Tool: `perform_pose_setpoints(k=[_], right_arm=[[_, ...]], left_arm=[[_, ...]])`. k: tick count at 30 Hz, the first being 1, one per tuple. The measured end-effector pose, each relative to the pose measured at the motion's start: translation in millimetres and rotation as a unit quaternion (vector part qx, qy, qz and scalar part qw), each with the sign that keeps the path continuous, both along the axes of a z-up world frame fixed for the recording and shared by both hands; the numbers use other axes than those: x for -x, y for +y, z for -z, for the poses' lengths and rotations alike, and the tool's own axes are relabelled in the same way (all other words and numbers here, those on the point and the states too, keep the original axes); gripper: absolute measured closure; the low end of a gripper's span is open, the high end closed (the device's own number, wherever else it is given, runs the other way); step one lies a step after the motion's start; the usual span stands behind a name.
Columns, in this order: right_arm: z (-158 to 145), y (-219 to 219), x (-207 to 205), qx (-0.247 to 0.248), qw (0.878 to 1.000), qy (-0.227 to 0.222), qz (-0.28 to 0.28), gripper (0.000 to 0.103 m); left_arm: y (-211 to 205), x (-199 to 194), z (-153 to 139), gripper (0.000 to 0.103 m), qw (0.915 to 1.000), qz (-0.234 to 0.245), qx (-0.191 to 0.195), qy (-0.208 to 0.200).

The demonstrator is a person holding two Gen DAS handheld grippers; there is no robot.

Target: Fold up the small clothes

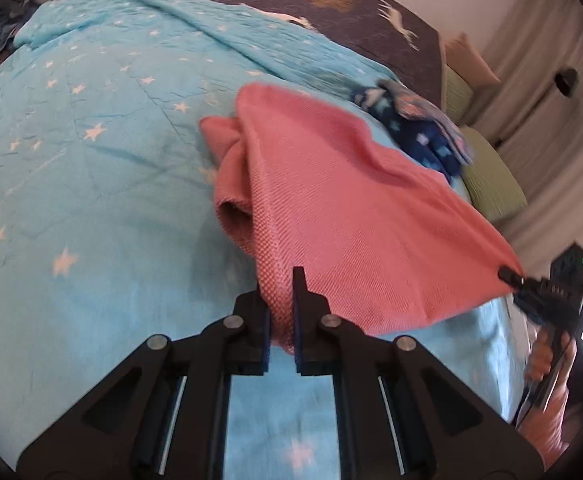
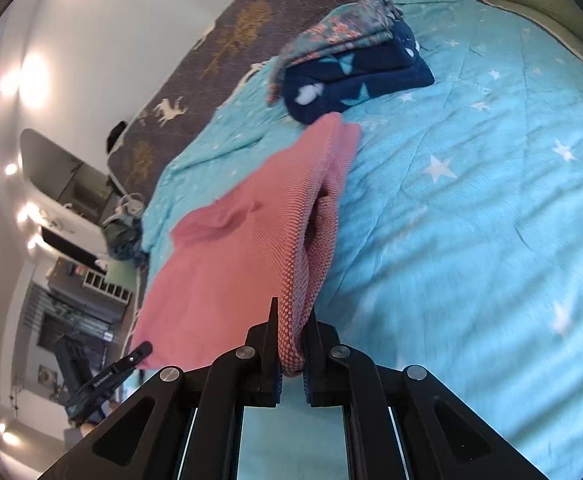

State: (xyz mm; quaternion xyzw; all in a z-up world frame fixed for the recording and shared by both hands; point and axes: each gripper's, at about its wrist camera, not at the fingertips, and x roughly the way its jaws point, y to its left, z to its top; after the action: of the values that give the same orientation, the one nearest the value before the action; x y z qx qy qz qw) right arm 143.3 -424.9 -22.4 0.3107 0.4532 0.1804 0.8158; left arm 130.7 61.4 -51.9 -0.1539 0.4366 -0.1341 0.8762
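pink knit garment (image 1: 331, 208) hangs stretched between left tongs (image 1: 281, 320) and right tongs (image 2: 291, 344), both clenched on its corners; keep tension even while lowering onto the bed (image 2: 471, 240).

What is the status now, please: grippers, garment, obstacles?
Left gripper and right gripper both shut on pink garment, lifted over blue blanket. Folded clothes stack lies beyond. Nothing blocking.

The navy star-patterned folded garment (image 1: 423, 136) is blurred in the left wrist view, its near side hidden behind the pink knitted cloth (image 1: 351, 208). A heap of grey-blue clothes (image 1: 7, 0) is cut off at that view's top-left edge.
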Motion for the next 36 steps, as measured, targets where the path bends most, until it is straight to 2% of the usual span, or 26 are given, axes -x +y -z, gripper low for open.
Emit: perform_pose_setpoints(k=[4,8,12,15,17,20,22,23,25,27,31,36], right_arm=[[-12,-6,56,0.022,1.0,-0.007,-0.009,0.097],[1,-22,121,0.011,1.0,0.019,-0.002,0.097],[21,-32,183,-0.004,0.998,0.061,-0.001,0.096],[26,-30,199,0.047,0.996,0.08,-0.007,0.09],[25,-36,200,0.092,0.991,0.092,0.012,0.08],[9,-54,196,0.107,0.99,0.069,0.059,0.073],[-6,-56,184,0.127,0.989,0.036,0.069,0.065],[-12,-54,177,0.14,0.987,0.023,0.069,0.059],[-22,-45,157,0.172,0.983,-0.002,0.063,0.059],[-29,-32,136,0.178,0.983,-0.024,0.041,0.059],[-26,-16,94,0.172,0.984,-0.039,0.021,0.059],[-11,-8,64,0.175,0.984,-0.036,0.011,0.059]], left_arm=[[-5,63,-7,0.094,0.9994,0.032,-0.004,-0.009],[-1,125,5,0.093,0.9988,0.046,0.007,0.016],[-6,173,20,0.093,0.9968,0.061,-0.018,0.048],[-2,182,26,0.092,0.9957,0.054,-0.049,0.057],[5,182,21,0.087,0.9951,0.029,-0.072,0.061],[17,181,-4,0.076,0.9962,-0.026,-0.081,0.018],[18,172,-19,0.066,0.9965,-0.03,-0.076,-0.022],[15,165,-24,0.061,0.9952,-0.032,-0.085,-0.039],[3,140,-30,0.06,0.9907,-0.03,-0.118,-0.06],[-6,113,-28,0.06,0.9906,-0.029,-0.121,-0.057],[-18,72,-15,0.06,0.9919,-0.033,-0.116,-0.039],[-19,50,2,0.057,0.9931,-0.023,-0.115,-0.01]])
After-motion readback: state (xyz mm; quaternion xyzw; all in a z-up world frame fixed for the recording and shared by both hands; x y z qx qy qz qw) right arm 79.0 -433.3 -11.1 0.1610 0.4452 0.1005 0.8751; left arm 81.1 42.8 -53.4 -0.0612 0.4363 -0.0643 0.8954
